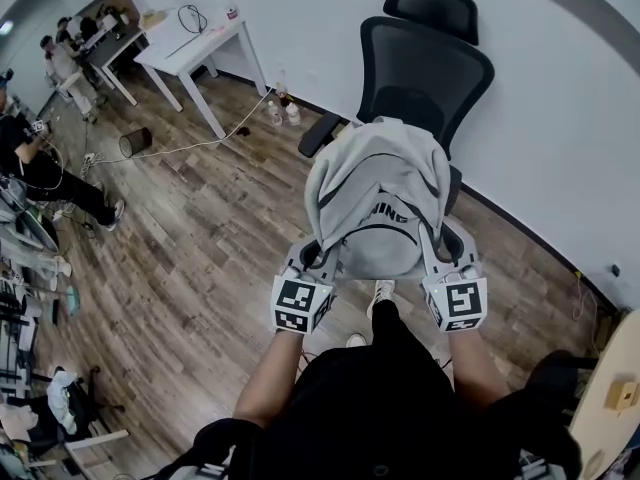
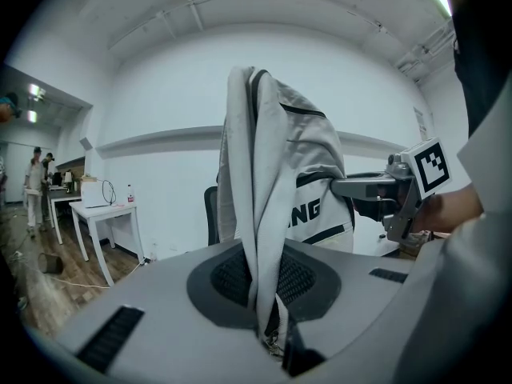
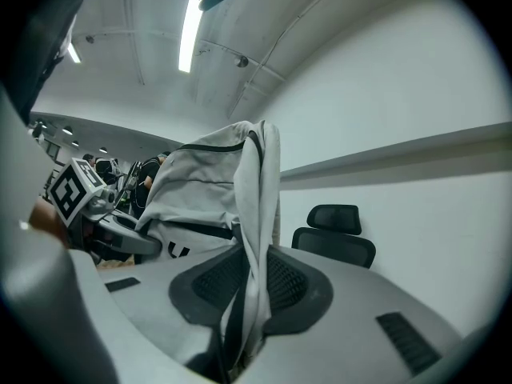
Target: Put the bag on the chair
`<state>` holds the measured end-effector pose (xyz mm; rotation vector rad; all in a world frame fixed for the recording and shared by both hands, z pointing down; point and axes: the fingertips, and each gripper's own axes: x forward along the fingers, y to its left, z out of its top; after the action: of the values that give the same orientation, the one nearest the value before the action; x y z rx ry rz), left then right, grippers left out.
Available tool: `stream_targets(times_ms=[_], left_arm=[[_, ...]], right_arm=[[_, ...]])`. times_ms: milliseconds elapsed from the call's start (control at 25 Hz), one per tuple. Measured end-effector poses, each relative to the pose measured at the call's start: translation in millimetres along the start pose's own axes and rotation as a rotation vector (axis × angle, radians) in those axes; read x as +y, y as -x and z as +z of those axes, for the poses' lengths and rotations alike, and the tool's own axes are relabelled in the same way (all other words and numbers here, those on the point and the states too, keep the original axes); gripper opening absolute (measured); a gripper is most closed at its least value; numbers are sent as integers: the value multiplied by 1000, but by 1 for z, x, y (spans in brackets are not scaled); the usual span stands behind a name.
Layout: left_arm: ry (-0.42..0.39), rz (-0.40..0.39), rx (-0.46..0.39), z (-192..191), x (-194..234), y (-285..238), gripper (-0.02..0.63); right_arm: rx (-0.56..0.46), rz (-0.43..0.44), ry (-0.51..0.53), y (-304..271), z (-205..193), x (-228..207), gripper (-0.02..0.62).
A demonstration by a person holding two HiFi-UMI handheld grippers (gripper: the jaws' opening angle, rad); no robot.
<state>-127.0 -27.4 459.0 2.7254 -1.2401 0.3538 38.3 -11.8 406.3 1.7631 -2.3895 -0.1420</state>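
Before the black mesh chair (image 1: 425, 68), a limp grey fabric bag (image 1: 375, 208)

Head cam sits up high and faces steeply down, so you get the grey fabric bag (image 1: 378, 203) in the middle, with the black mesh office chair (image 1: 425, 63) on the far side against the white wall (image 1: 560, 118). Each gripper cam rides right behind its own jaws, tilted upward, super close, and the bag fills the near middle. The left hand-held gripper (image 1: 316, 258) cam catches the right hand-held gripper (image 1: 443, 248) at its right edge, and vice versa on the left. All three share bag and chair.
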Motion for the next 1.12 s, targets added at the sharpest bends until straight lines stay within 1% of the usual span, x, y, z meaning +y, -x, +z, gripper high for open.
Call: stream_targets(times_ms=[240, 560, 880, 1120], left_arm=[[16, 2, 18, 3, 23, -28, 48], [35, 6, 41, 12, 55, -89, 48], [57, 49, 63, 23, 86, -146, 48], [49, 80, 72, 37, 106, -186, 48]], right_arm=[[5, 23, -4, -37, -3, -11, 87], [26, 57, -18, -105, -12, -47, 87], [37, 114, -10, -177, -18, -79, 87], [29, 153, -17, -218, -19, -107, 87]])
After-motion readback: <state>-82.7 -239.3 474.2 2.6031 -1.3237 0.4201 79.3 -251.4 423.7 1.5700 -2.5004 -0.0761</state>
